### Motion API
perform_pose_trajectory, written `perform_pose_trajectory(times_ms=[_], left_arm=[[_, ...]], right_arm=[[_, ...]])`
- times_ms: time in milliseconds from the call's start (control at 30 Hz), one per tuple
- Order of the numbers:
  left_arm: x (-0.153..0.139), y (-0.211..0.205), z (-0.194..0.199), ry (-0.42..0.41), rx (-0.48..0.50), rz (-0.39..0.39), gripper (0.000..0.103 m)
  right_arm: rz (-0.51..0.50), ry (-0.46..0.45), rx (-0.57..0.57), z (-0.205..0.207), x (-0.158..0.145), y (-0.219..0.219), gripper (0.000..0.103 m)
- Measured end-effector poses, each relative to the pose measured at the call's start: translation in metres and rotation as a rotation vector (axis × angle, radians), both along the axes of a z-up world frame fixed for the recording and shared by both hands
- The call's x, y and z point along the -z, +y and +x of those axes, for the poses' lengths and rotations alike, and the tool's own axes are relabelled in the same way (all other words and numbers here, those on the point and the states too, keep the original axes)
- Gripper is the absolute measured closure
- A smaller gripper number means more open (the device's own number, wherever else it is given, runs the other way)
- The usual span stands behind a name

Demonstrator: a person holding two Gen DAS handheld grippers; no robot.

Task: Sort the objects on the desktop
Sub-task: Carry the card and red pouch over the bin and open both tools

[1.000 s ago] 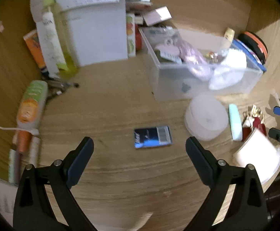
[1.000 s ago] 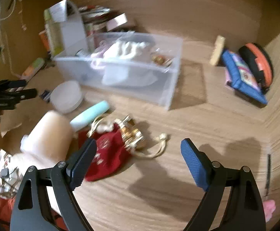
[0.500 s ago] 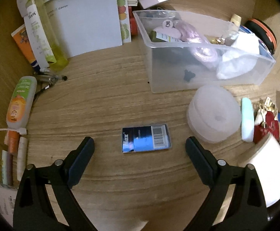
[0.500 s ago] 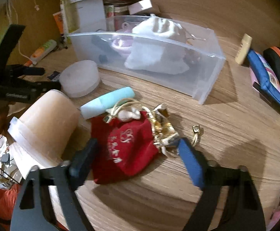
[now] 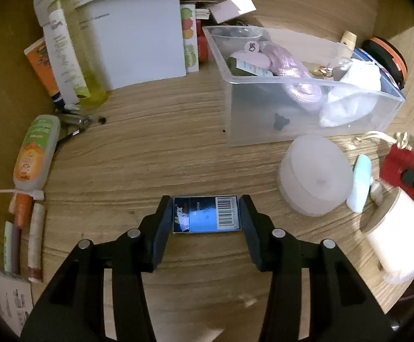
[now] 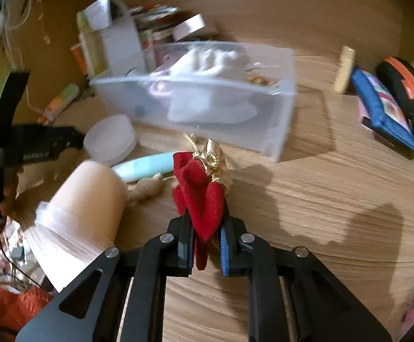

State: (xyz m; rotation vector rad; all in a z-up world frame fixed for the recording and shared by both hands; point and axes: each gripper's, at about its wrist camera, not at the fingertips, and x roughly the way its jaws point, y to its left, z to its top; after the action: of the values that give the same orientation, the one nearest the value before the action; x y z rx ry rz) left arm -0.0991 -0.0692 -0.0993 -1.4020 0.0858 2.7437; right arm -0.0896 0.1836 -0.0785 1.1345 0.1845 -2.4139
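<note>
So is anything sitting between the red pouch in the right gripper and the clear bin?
Nothing visible does. The red pouch, pinched in the right gripper, faces the clear bin across bare wood; the mint tube lies off to the left.

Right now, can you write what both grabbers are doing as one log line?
left gripper: closing on blue card | right gripper: shut on red pouch | clear bin: waiting

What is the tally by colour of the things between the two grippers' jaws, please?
Blue: 1, the box, with the left gripper closing its jaws on it
Red: 1, the pouch, pinched in the shut right gripper
Total: 2
</note>
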Motion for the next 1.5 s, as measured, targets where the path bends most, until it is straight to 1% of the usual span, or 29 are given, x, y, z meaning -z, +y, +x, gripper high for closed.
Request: perform_pose_trajectory(times_ms=[133,233,333,467,533,667,767,933,1100,1267,1500], left_arm=[[-0.010,-0.007,0.007,0.032,-0.023,0.018,0.056],[-0.022,-0.010,0.012,0.066,-0.034,0.031,0.056],[-0.040,-0.011,0.015,0.111,-0.037,0.049,0.056],[-0.060,-0.008,0.014,0.168,-0.038,0.070,0.056],[-0.071,-0.006,0.011,0.192,-0.029,0.085,0.056],[-0.088,0.002,0.003,0.236,-0.017,0.085,0.056],[-0.099,0.008,-0.008,0.257,-0.002,0.090,0.056],[-0.113,0.021,-0.026,0.285,0.026,0.082,0.056],[-0.122,0.030,-0.048,0.293,0.057,0.108,0.056],[-0.120,0.041,-0.071,0.279,0.085,0.136,0.056],[-0.105,0.059,-0.100,0.240,0.117,0.132,0.056]], right_arm=[[-0.024,0.026,0.052,-0.003,-0.015,0.017,0.091],[-0.057,0.054,0.068,-0.005,-0.030,0.026,0.091],[-0.056,0.093,0.073,-0.005,-0.043,0.027,0.091],[-0.082,0.132,0.073,-0.009,-0.062,0.030,0.091],[-0.089,0.155,0.071,-0.011,-0.070,0.029,0.091],[-0.099,0.194,0.069,-0.021,-0.086,0.025,0.091],[-0.095,0.214,0.069,-0.036,-0.094,0.019,0.091],[-0.121,0.231,0.053,-0.058,-0.105,0.011,0.091],[-0.156,0.243,0.030,-0.080,-0.115,-0.001,0.091],[-0.186,0.236,0.007,-0.096,-0.116,-0.015,0.091],[-0.183,0.188,-0.016,-0.115,-0.094,-0.038,0.091]])
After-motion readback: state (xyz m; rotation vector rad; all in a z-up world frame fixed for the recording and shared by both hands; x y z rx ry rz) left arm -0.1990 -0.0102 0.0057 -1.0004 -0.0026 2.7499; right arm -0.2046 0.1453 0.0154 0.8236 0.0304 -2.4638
